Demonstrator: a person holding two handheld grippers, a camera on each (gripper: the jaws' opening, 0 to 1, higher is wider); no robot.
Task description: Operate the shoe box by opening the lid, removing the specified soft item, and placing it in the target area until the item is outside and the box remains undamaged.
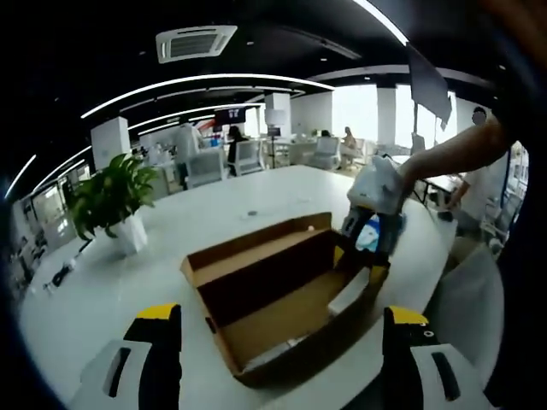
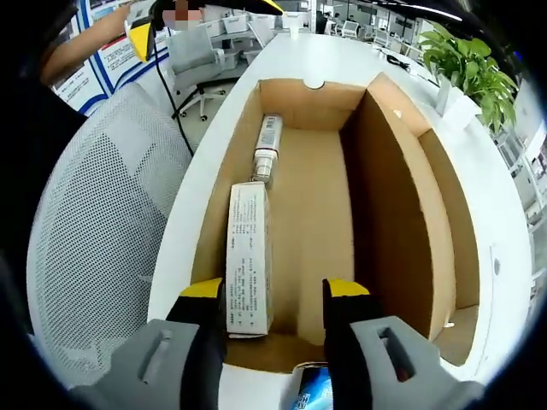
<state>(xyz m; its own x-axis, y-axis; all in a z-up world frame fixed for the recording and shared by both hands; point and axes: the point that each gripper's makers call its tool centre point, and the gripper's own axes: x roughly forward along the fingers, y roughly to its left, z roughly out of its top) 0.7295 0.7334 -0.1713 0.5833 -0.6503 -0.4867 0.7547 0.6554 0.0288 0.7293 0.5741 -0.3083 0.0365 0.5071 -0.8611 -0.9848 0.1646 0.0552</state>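
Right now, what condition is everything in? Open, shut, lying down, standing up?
Shoe box: open, lid folded back, resting on the white table.
Long white carton: lying flat inside the box along one wall.
Small tube: lying flat inside the box, beyond the carton.
Right gripper: open, jaws dipped into the box, holding nothing.
Left gripper: open, empty, short of the box.
Potted plant: upright on the table.
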